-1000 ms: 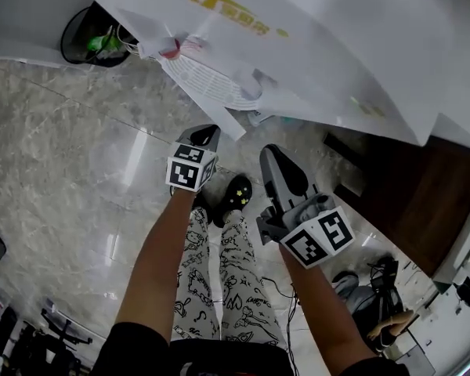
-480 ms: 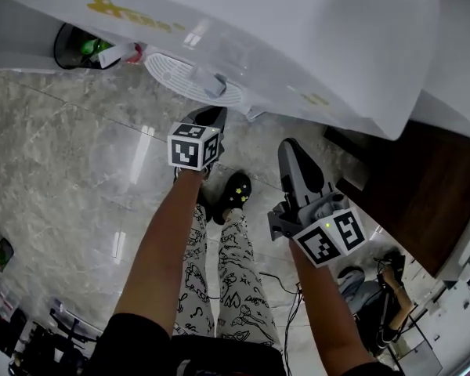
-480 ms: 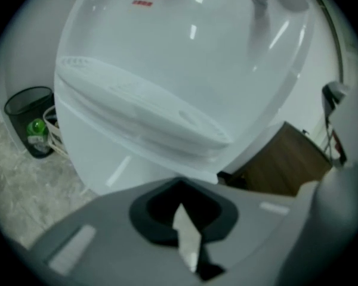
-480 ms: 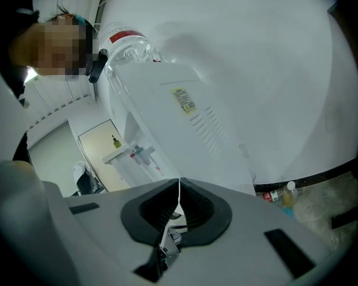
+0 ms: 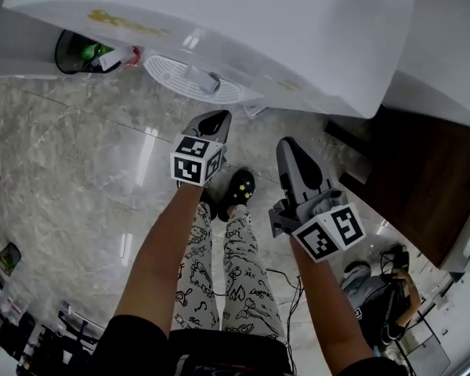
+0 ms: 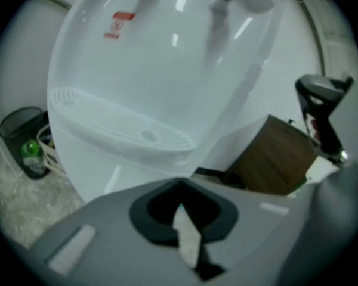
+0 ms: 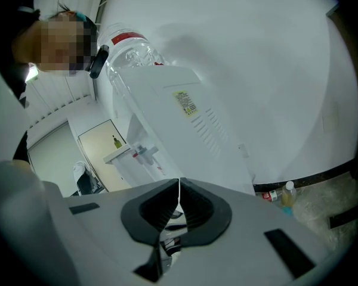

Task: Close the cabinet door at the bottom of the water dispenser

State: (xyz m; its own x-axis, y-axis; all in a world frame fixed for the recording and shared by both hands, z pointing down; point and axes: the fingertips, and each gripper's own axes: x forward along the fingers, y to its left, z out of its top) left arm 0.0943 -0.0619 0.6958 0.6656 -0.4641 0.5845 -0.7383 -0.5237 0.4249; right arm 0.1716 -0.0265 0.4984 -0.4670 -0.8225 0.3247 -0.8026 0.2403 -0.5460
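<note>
The person is standing on a glossy, veined marble floor (image 5: pixel 70 178), facing a smooth white plastic water dispenser (image 5: pixel 243 22) that is filling the top of the head view. The left gripper (image 5: pixel 214 121) is pointing toward the round, slotted drip tray (image 5: pixel 189 75) on the dispenser's front, apart from it. In its own view its dark, scooped pads are pressing together at the tips with nothing between them. The right gripper (image 5: pixel 288 149) is hanging just beside it, aiming past the dispenser's side. Its jaws are likewise meeting along a thin line and holding nothing. In the left gripper view the dispenser's lower front (image 6: pixel 89 170), beneath the ribbed tray, is showing as one plain, slightly shiny white face. The cabinet door sits on that face, but no edge of it can be made out, so whether it is ajar cannot be told. A round black bin (image 5: pixel 80 52) with something green inside is standing to the dispenser's left. A dark brown, square-cornered wooden cabinet (image 5: pixel 423 186) is standing to its right. The right gripper view is showing the dispenser side-on, with vent slots and a clear, ribbed water bottle (image 7: pixel 131 51) with a red band on top. Two small bottles (image 7: pixel 281 193) are lying on the floor by the wall. Below, patterned trousers (image 5: pixel 227 272) and black shoes (image 5: pixel 239 188) are showing between the bare forearms.
</note>
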